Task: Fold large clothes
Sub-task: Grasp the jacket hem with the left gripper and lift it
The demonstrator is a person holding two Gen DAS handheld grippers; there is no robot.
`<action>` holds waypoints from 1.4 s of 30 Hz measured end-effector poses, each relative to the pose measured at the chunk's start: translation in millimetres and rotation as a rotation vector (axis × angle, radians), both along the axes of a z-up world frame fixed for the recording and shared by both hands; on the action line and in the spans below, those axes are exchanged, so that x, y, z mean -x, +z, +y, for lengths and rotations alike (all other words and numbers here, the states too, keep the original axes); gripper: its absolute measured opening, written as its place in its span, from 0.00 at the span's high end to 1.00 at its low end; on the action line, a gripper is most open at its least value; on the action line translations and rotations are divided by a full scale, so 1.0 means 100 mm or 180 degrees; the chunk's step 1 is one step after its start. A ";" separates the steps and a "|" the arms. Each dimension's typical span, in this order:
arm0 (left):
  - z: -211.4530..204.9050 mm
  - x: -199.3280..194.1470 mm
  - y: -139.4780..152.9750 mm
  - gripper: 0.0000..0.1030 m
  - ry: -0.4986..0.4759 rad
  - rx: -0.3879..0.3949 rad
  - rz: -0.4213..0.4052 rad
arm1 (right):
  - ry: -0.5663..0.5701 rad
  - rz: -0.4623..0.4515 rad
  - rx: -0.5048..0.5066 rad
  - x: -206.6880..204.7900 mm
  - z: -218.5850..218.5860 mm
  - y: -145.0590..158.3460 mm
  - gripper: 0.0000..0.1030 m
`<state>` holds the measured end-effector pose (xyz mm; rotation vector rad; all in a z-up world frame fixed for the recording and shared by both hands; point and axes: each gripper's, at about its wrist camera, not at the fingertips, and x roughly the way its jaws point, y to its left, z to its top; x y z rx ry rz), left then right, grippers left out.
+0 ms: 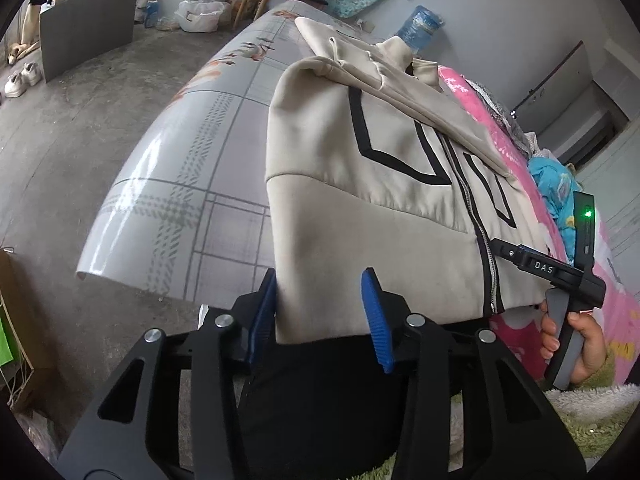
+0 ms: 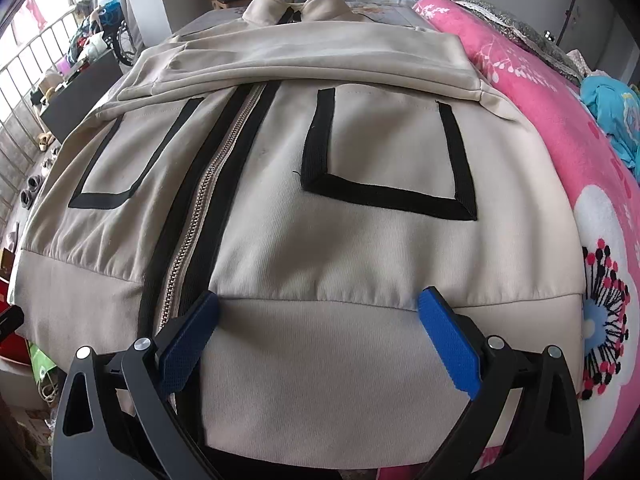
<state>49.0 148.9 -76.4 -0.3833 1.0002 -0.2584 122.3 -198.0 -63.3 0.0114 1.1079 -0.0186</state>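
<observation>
Jacket [image 2: 280, 240], beige zip-front, centre frame on bed, sleeves folded across. Left gripper [image 1: 324, 316] and right gripper [image 2: 320, 344] unclenched, straddling hem. Step: hem pickup. Next: pinch, fold toward collar.

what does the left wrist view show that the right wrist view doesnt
Only the left wrist view: the bare grey checked sheet beside the jacket, the concrete floor, white shoes, and the right gripper's black handle held in a hand.

Only the right wrist view: the white railing and the pink floral blanket's large flower print.

Both: the beige zip-up jacket with black trim, sleeves folded across it, its hem between open blue fingers.
</observation>
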 end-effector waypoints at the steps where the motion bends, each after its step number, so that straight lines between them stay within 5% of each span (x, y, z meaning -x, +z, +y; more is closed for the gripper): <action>1: 0.01 -0.02 -0.01 0.61 0.0012 0.0015 0.0002 | 0.0001 -0.0002 0.0001 0.00 0.00 0.00 0.06; 6: 0.07 -0.07 0.02 0.68 0.0094 0.0248 0.0013 | 0.0003 -0.0016 -0.0002 0.01 -0.01 0.00 0.06; 14: 0.20 -0.08 0.12 0.69 0.0022 0.1134 -0.0192 | 0.0006 -0.0044 -0.0005 0.01 -0.01 0.00 0.06; 16: 0.20 -0.13 0.08 0.69 0.0094 0.1187 -0.0151 | 0.0010 -0.0051 -0.0006 0.02 -0.01 0.00 0.06; 23: 0.09 -0.27 0.05 0.69 0.0153 0.0932 -0.0111 | 0.0011 -0.0054 -0.0007 0.02 -0.01 0.00 0.06; 30: -0.02 -0.29 0.04 0.69 0.0238 0.0254 0.0124 | 0.0020 -0.0060 -0.0010 0.02 -0.01 0.01 0.06; 35: -0.03 -0.22 0.04 0.70 0.0286 0.0138 0.0189 | 0.0036 -0.0074 -0.0012 0.02 -0.02 0.01 0.06; 42: -0.29 -0.23 0.10 0.88 0.0179 -0.0714 0.0145 | 0.0126 -0.0096 -0.0176 0.10 -0.14 0.09 0.06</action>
